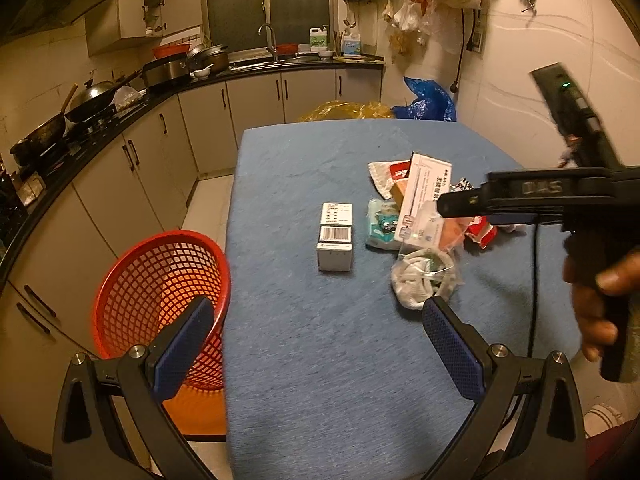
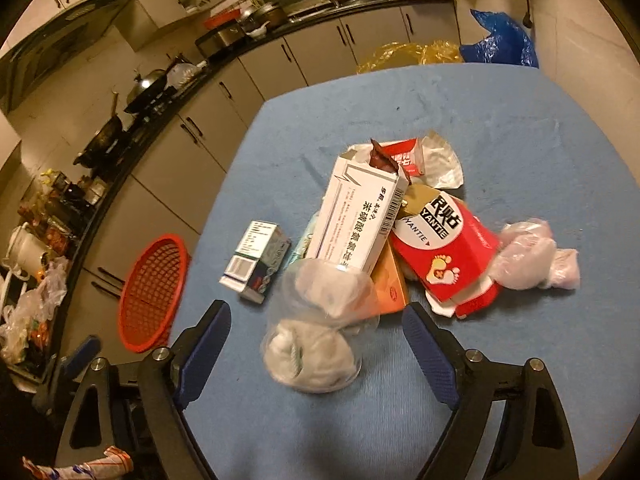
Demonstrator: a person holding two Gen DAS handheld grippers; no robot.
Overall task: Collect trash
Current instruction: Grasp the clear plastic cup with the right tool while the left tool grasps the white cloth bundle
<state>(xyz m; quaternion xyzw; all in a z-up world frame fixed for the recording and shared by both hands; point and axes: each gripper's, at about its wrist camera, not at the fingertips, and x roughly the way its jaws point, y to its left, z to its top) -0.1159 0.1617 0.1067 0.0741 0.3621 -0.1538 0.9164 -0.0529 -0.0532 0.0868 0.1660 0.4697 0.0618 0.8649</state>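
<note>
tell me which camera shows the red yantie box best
The right wrist view: the red YANTIE box lies unobstructed there, logo and footprint print readable. In the left wrist view the right gripper crosses in front, leaving only a red sliver.

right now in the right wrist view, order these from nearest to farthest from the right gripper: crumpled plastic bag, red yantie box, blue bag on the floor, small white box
Measured from the right gripper:
1. crumpled plastic bag, right between its fingers.
2. small white box on the left and red yantie box on the right: too close to call.
3. blue bag, beyond the table's far edge, right.
</note>
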